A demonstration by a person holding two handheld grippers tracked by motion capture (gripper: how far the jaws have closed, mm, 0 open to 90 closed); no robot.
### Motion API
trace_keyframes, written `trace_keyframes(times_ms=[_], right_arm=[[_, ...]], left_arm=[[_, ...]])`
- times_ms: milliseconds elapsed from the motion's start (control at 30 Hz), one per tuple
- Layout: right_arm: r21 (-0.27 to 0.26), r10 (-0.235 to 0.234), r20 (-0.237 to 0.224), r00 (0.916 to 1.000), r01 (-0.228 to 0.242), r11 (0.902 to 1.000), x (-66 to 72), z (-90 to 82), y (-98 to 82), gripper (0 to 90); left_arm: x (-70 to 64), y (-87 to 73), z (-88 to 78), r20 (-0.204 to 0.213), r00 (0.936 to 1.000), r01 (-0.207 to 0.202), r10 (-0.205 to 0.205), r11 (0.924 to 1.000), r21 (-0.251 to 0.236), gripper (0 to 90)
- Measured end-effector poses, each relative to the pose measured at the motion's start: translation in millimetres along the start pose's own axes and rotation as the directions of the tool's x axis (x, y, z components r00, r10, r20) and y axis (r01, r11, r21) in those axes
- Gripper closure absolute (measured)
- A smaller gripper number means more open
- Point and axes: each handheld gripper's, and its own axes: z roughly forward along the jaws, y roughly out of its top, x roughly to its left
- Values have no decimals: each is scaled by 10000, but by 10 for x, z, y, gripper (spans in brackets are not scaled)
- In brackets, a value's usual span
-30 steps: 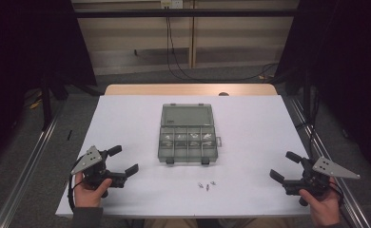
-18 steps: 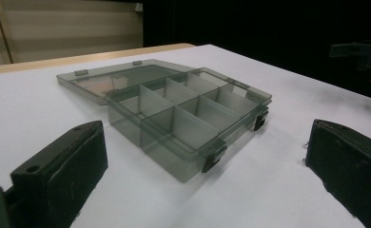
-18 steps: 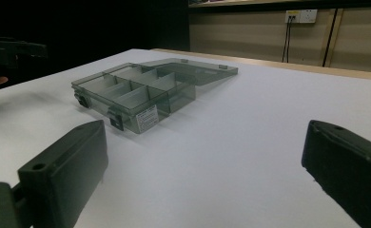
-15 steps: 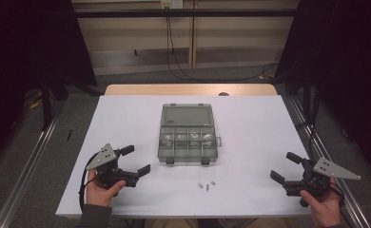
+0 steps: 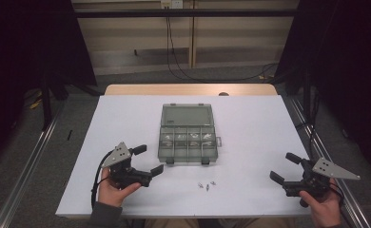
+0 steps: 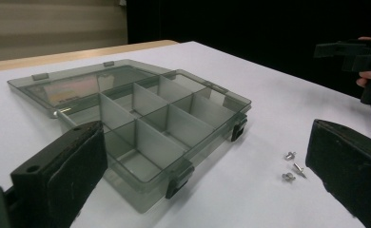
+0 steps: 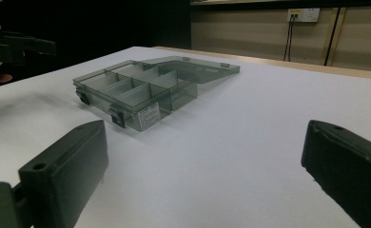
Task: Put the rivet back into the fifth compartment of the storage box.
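- The small screws point(image 5: 206, 185) lie loose on the white bench point(image 5: 250, 123), just in front of the open compartment box point(image 5: 189, 142), near its front edge and a little to the right of its middle.
- Your left tool point(image 5: 146, 160) is the nearer one: its jaws stand wide apart with nothing between them, and they point toward the screws and the box's front left corner.
- In the left gripper view the screws point(image 6: 290, 165) sit ahead and to the right, just inside the right-hand jaw, so you would likely need to swing that tool slightly rightward to centre them.
- Your right tool point(image 5: 284, 167) is also released and empty, jaws spread, hovering low near the bench's right front corner; it lies well apart from the screws.
- One screw lies on its side with its long axis running roughly away from the left tool; the others are too small to tell.
- The box point(image 7: 141, 90) has its lid folded back flat on the far side, compartments open to receive the screws.
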Motion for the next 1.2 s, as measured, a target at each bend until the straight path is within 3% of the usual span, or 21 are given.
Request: trace_keyframes(times_ms=[267, 333, 567, 700, 833, 1000, 1200], right_arm=[[6, -20, 11, 10000, 20, 10000, -1, -1, 1, 18], [31, -16, 9, 10000, 16, 10000, 2, 1, 0, 18], [99, -76, -28, 10000, 77, 9999, 8, 7, -2, 19], [75, -64, -29, 10000, 64, 10000, 8, 2, -1, 19], [63, -49, -9, 10000, 49, 10000, 4, -2, -2, 19], [80, -80, -34, 10000, 80, 9999, 8, -2, -3, 18], [82, -59, -43, 10000, 59, 9999, 8, -2, -4, 18]], left_arm=[[-144, 12, 197, 315, 9995, -97, 84, 9990, 427, 0], [-193, -6, 273, 391, 9989, -284, 254, 9966, 774, 0], [-274, -20, 415, 570, 9979, -365, 300, 9925, 1167, 1], [-331, -29, 520, 678, 9968, -519, 416, 9861, 1580, 3], [-358, -31, 572, 737, 9963, -548, 433, 9854, 1615, 7], [-420, -43, 671, 903, 9941, -772, 609, 9788, 1896, 19], [-479, -32, 725, 985, 9934, -768, 590, 9791, 1881, 50]])
